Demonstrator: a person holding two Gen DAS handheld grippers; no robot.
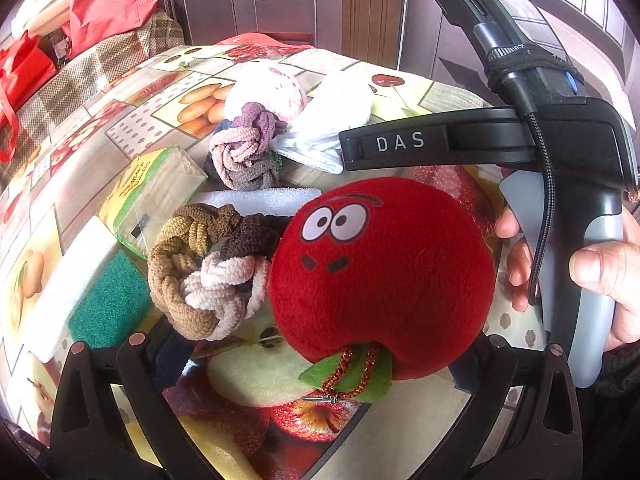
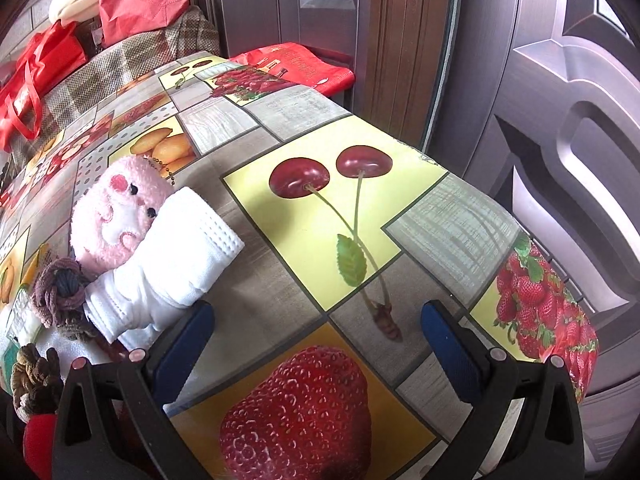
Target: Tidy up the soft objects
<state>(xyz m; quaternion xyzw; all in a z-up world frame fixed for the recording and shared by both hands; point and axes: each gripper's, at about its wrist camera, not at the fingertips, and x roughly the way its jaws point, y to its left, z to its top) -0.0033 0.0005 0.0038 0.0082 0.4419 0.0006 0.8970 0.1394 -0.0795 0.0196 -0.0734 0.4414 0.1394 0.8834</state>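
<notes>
The left gripper (image 1: pixel 320 360) has its two black fingers spread wide. A red plush apple (image 1: pixel 380 276) with a funny face sits between them on the table (image 1: pixel 400 440). I cannot tell if the fingers touch it. Its green leaf (image 1: pixel 348 376) and a little red-gold cord (image 1: pixel 352 372) point back at the camera.

Just left of the apple, touching it, lies a bunch of brown and cream hair ties (image 1: pixel 208 268). Further back is a second bunch of pink, purple and grey hair ties (image 1: pixel 244 148). Behind that sit a pink plush toy (image 1: pixel 266 90) and rolled white socks (image 1: pixel 340 100), side by side and touching.

The only thing like a container is a flat clear packet (image 1: pixel 156 192) with a yellow and green edge. I cannot tell what is in it. A green and white sponge (image 1: pixel 88 296) lies near it, and a white foam strip (image 1: pixel 260 200) lies between the two bunches of hair ties.

The right gripper (image 2: pixel 316 320) is open wide too, with blue pads (image 2: pixel 184 344), and it holds nothing. It hangs over the tablecloth's cherry picture (image 2: pixel 328 172) and big strawberry picture (image 2: pixel 296 412). The socks are just by its left finger.

Red bags (image 2: pixel 28 68) sit past the far end of the table
</notes>
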